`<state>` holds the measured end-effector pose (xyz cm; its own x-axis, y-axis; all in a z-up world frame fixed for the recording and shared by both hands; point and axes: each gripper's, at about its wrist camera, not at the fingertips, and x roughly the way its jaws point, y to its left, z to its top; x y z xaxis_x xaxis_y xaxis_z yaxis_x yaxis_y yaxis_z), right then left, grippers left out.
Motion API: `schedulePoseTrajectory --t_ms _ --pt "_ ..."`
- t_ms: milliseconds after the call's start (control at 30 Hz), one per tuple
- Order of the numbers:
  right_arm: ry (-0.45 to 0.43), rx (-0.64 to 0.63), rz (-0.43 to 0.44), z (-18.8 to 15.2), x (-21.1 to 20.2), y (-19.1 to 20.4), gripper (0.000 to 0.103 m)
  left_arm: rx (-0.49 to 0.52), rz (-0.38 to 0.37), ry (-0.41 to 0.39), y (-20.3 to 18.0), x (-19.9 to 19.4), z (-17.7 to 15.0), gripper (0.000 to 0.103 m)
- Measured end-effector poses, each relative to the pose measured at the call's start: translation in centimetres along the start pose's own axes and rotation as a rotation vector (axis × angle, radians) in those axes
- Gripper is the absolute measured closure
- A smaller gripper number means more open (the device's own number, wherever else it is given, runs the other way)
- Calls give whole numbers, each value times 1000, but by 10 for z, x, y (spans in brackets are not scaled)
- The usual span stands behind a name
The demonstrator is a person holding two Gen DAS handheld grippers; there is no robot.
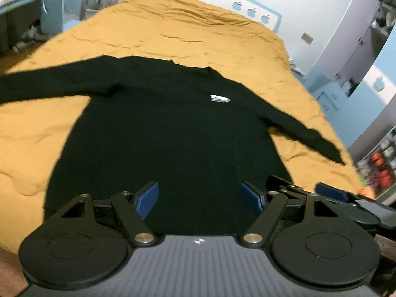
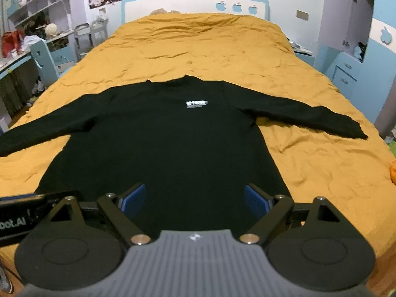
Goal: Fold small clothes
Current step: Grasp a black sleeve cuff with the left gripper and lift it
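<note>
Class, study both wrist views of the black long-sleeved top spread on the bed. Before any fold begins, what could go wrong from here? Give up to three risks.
1. Both the left gripper and right gripper hover open at the hem, close together; they might collide.
2. The mustard bedspread is wrinkled and soft, so a pinch may catch it along with the black long-sleeved top.
3. The sleeves lie spread wide, so they could drag or bunch if the body is folded first.
</note>
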<state>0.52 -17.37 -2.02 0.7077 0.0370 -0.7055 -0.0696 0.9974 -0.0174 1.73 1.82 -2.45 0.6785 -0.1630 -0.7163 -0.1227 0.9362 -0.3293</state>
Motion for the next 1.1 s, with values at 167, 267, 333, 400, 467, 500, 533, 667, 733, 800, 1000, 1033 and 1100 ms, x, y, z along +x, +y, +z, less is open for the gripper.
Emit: schedulePoseTrajectory --t_ms 167,267,333,400,467,500,533,667,733,800,1000,1033,1100 --pt "-52 -66 78 12 11 8 20 -10 -46 -28 35 1 15 15" --pt "-80 -107 99 23 23 15 20 -53 -43 -96 77 -4 30 15" --pt "-56 -117 149 32 38 19 20 -112 17 -105 110 -4 42 15" --pt "-27 -96 194 41 57 23 20 -167 67 -133 148 -4 51 15" --pt "-10 -85 240 48 75 30 20 -236 125 -180 194 -3 60 15" --pt "-8 -80 253 51 85 36 20 -278 162 -204 215 -3 63 15" --pt "-9 -81 260 54 93 41 20 -332 190 -236 241 -2 67 15" --pt "-34 -124 277 61 123 68 20 -567 259 -433 340 0 71 15" --pt "-53 -141 273 63 136 80 20 -669 356 -506 382 3 74 15" --pt "-62 -152 278 64 150 91 20 -754 381 -529 415 12 80 16" --pt "-20 -171 309 65 187 120 20 -928 330 -551 483 42 92 18" --pt "-12 -174 310 64 193 124 20 -956 321 -561 491 47 95 22" --pt "10 -188 298 62 201 130 20 -969 316 -600 499 45 87 22"
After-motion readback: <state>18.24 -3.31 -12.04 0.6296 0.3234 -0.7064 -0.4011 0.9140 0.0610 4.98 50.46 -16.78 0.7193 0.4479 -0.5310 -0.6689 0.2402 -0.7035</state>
